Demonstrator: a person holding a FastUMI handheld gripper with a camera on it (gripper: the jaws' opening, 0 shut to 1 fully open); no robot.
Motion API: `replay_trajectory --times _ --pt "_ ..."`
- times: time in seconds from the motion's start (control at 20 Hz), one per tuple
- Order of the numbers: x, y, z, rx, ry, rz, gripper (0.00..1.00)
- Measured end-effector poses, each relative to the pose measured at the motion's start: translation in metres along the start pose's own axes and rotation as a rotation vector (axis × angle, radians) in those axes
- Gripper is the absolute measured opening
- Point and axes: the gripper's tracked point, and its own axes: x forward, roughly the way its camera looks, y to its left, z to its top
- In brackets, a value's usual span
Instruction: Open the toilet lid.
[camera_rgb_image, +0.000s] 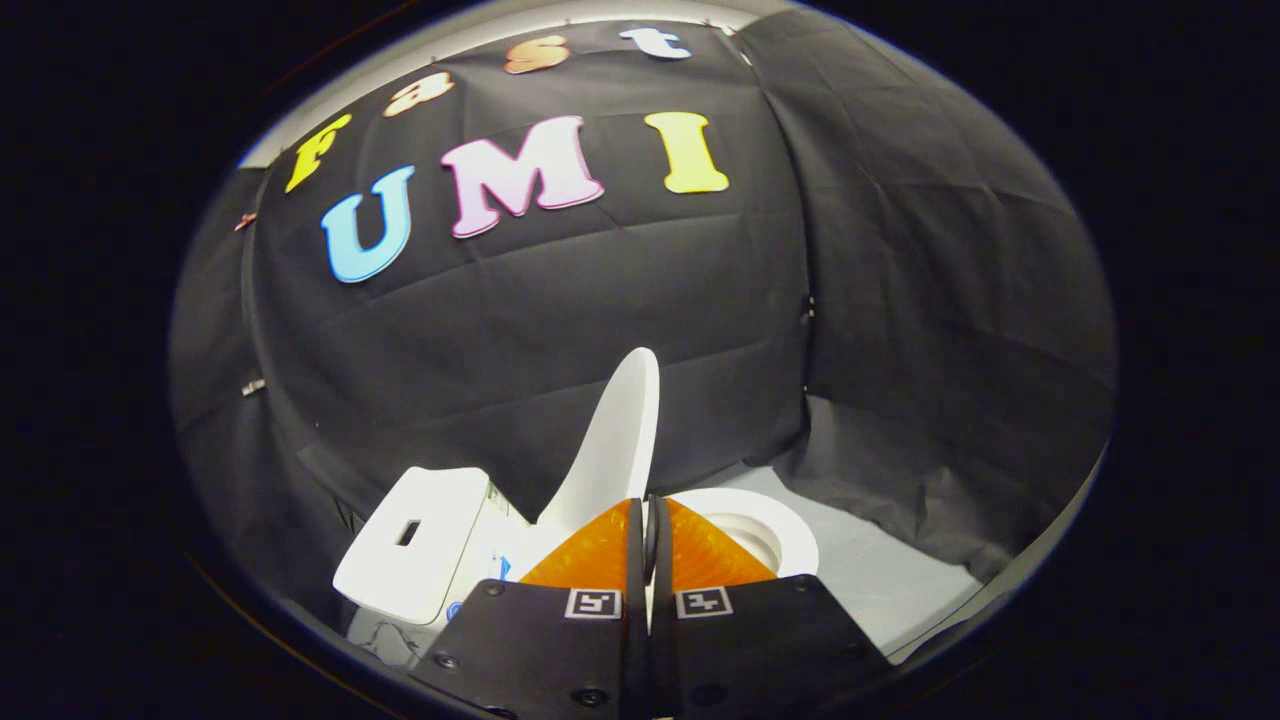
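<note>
A small white toilet stands just ahead of my fingers. Its lid (618, 435) is raised, standing nearly upright and leaning towards the tank (420, 545) on the left. The white seat ring and bowl (775, 525) lie uncovered to the right of the lid. My gripper (647, 508) is shut, its two fingers pressed together with nothing visible between them. The fingertips sit right in front of the lid's lower end, above the near side of the bowl; I cannot tell whether they touch the lid.
A pale floor (880, 575) runs to the right of the toilet. Black cloth walls (900, 330) close in behind and to the right, with a fold of cloth lying on the floor near the right corner.
</note>
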Motion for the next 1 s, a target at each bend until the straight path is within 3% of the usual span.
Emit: replay_trajectory --times 0.45,1.0 --pt "-0.026 0.115 0.016 -0.250 -0.087 0.062 0.07" --pt "-0.044 0.215 0.002 -0.423 -0.100 0.167 0.07"
